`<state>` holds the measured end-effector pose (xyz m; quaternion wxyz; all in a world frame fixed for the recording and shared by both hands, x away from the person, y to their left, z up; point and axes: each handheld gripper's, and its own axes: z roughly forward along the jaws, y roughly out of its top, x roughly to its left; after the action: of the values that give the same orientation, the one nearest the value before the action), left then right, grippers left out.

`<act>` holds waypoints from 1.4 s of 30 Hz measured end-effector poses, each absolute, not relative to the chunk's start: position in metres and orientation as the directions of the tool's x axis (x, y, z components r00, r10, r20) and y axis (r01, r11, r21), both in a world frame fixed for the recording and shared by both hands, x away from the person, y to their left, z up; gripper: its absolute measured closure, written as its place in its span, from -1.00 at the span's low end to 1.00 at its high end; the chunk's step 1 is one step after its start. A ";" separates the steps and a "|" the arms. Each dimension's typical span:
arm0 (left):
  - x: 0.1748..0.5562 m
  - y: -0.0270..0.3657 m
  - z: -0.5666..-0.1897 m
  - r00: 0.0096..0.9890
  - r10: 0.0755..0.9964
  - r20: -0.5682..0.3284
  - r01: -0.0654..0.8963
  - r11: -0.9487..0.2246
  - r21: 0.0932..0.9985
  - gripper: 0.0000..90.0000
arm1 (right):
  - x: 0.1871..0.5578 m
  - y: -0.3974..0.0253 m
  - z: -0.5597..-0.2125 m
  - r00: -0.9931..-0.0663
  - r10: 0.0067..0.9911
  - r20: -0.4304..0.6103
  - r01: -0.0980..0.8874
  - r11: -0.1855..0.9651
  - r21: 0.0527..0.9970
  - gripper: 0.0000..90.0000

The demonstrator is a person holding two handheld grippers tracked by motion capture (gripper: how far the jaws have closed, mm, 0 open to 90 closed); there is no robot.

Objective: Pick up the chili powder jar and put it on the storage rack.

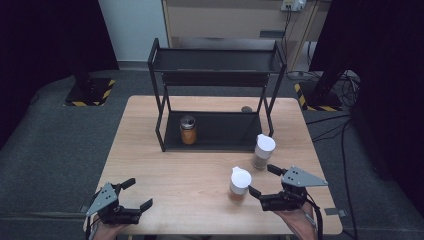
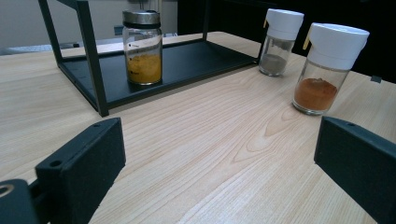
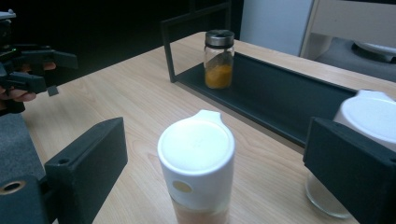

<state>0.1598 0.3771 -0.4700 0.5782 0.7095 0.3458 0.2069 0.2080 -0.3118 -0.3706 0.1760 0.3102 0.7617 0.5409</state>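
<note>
Jar (image 1: 239,184) stands upright between right hand-held gripper (image 1: 264,182) jaws — seemingly untouched.

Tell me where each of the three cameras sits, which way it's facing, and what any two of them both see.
High view: above the near table edge, looking forward and down at the rack; both forearms, left gripper and right gripper show.
Left gripper view: low over the table, facing the rack; its own black jaws show.
Right gripper view: low, facing the orange spice jar between its open jaws.
Shared: both gripper views see the yellow spice jar on the rack's bottom shelf.
</note>
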 end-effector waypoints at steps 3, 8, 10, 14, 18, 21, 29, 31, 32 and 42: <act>0.160 0.377 -0.470 0.676 0.729 -0.107 0.250 -0.090 0.964 -0.97 | 0.214 -0.304 -0.373 -0.753 0.655 0.065 0.289 0.240 0.927 -0.85; 0.160 0.378 -0.470 0.676 0.729 -0.108 0.250 -0.090 0.964 -0.97 | 0.219 -0.292 -0.377 -0.754 0.654 0.064 0.297 0.252 0.921 -0.85; 0.160 0.378 -0.470 0.676 0.729 -0.107 0.251 -0.092 0.964 -0.97 | 0.221 -0.287 -0.378 -0.754 0.654 0.057 0.295 0.260 0.920 -0.85; 0.160 0.378 -0.470 0.677 0.729 -0.106 0.249 -0.090 0.964 -0.97 | 0.226 -0.279 -0.383 -0.751 0.657 0.063 0.309 0.265 0.913 -0.84; 0.160 0.378 -0.471 0.677 0.728 -0.108 0.249 -0.089 0.964 -0.97 | 0.229 -0.272 -0.389 -0.743 0.666 0.067 0.321 0.267 0.909 -0.82; 0.160 0.378 -0.471 0.678 0.728 -0.107 0.249 -0.090 0.964 -0.97 | 0.230 -0.267 -0.393 -0.736 0.674 0.063 0.324 0.268 0.907 -0.80; 0.160 0.378 -0.471 0.678 0.728 -0.107 0.248 -0.090 0.965 -0.97 | 0.233 -0.255 -0.399 -0.735 0.677 0.043 0.330 0.301 0.895 -0.71; 0.160 0.378 -0.471 0.678 0.727 -0.106 0.247 -0.090 0.965 -0.97 | 0.234 -0.254 -0.402 -0.730 0.681 0.049 0.338 0.297 0.893 -0.68; 0.160 0.378 -0.471 0.679 0.727 -0.105 0.246 -0.090 0.965 -0.97 | 0.234 -0.253 -0.403 -0.728 0.685 0.046 0.338 0.298 0.893 -0.65; 0.159 0.379 -0.471 0.678 0.728 -0.105 0.245 -0.088 0.966 -0.97 | 0.232 -0.250 -0.412 -0.723 0.689 0.039 0.340 0.307 0.889 -0.46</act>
<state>0.1593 0.3786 -0.4709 0.5812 0.7078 0.3436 0.2078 0.2318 -0.2502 -0.4124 0.1783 0.3264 0.7885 0.4898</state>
